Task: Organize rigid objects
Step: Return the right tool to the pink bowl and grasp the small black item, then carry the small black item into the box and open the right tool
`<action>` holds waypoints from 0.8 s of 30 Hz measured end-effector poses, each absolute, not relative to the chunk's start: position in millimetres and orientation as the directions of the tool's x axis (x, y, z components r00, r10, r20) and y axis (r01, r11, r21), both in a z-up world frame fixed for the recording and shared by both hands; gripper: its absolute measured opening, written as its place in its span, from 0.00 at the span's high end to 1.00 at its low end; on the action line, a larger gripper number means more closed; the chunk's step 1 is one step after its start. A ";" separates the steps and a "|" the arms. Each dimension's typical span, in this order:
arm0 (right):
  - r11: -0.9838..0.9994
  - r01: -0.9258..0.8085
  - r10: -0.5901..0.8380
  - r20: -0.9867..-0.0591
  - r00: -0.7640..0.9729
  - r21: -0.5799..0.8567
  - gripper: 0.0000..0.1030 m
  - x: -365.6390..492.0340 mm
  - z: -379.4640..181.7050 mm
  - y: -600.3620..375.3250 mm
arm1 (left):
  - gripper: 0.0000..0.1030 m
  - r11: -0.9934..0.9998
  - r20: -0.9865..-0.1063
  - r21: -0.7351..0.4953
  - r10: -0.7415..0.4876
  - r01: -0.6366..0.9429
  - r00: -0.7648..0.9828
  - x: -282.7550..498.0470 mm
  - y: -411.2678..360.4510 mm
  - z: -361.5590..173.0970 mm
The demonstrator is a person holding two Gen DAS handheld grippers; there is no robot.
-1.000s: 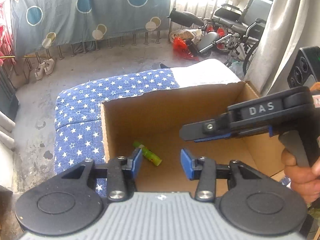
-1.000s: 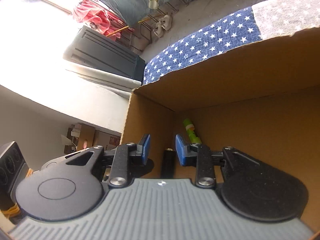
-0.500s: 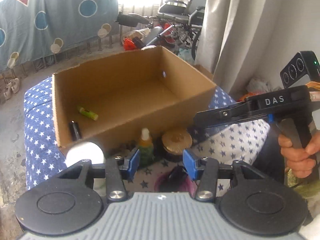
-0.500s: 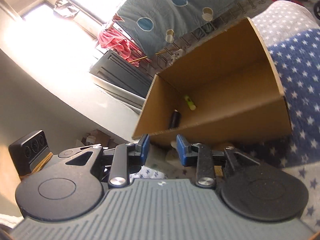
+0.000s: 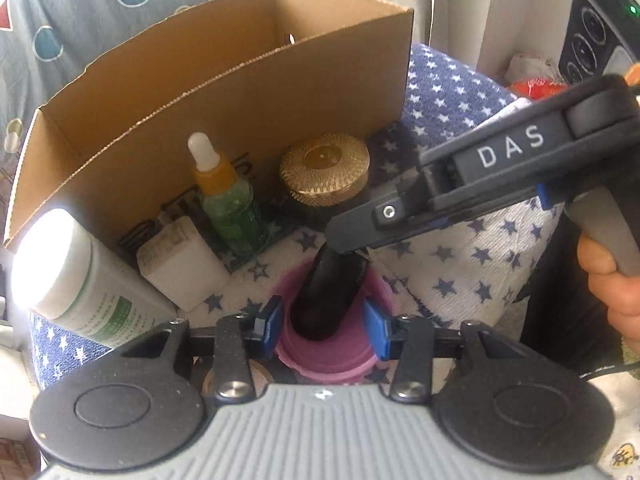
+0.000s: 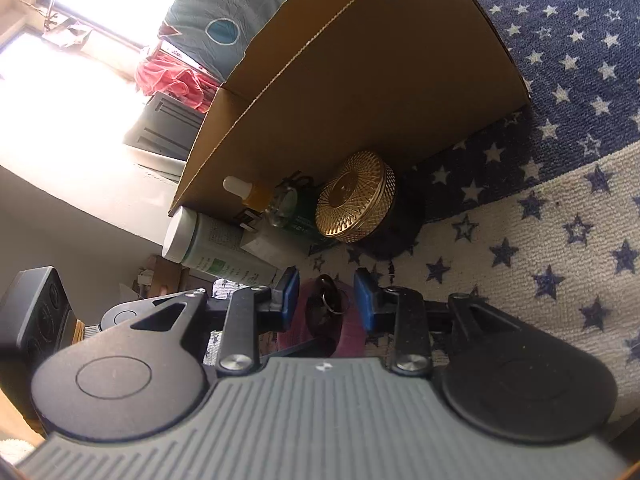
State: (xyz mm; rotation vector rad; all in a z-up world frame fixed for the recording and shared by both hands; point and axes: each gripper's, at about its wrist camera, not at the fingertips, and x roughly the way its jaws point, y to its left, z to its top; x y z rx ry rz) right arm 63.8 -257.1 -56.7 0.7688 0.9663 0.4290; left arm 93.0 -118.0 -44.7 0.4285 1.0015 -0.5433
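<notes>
Closing my left gripper around the untouched black case in the pink lid; right gripper apart, empty.

Bright daylight floods through a window, washing out the pale wall below it. A blue sheet with circles and triangles hangs behind, red cloth beside it, and a white curtain falls at the right.
</notes>
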 end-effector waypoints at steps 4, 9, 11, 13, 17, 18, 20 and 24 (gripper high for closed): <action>0.657 0.011 0.646 -0.571 0.507 0.754 0.72 69.3 -63.2 -253.4 | 0.58 0.786 -0.873 0.105 -0.221 0.610 0.435 93.3 -121.5 -47.3; 0.635 0.010 0.664 -0.552 0.505 0.772 0.79 72.2 -66.7 -250.0 | 0.59 0.784 -0.869 0.113 -0.220 0.611 0.444 94.2 -127.9 -48.6; 0.641 -0.006 0.659 -0.547 0.516 0.767 0.80 70.0 -61.5 -247.4 | 0.59 0.783 -0.867 0.115 -0.220 0.611 0.446 94.6 -128.8 -49.0; 0.631 -0.023 0.668 -0.527 0.525 0.776 0.81 66.6 -55.6 -245.9 | 0.59 0.782 -0.866 0.119 -0.220 0.611 0.450 94.1 -129.2 -49.3; 0.643 -0.061 0.671 -0.523 0.525 0.763 0.81 61.3 -48.4 -236.1 | 0.62 0.786 -0.862 0.116 -0.224 0.608 0.455 92.7 -128.1 -48.7; 0.650 -0.062 0.668 -0.531 0.521 0.757 0.81 61.6 -49.9 -231.4 | 0.63 0.787 -0.861 0.117 -0.224 0.606 0.457 92.5 -127.9 -49.1; 0.655 -0.055 0.666 -0.541 0.513 0.754 0.81 62.1 -53.3 -226.5 | 0.71 0.790 -0.858 0.124 -0.219 0.601 0.464 88.3 -125.8 -48.6; 0.651 -0.048 0.667 -0.540 0.514 0.758 0.82 63.2 -55.8 -222.4 | 0.76 0.788 -0.852 0.131 -0.221 0.601 0.475 82.2 -124.0 -46.7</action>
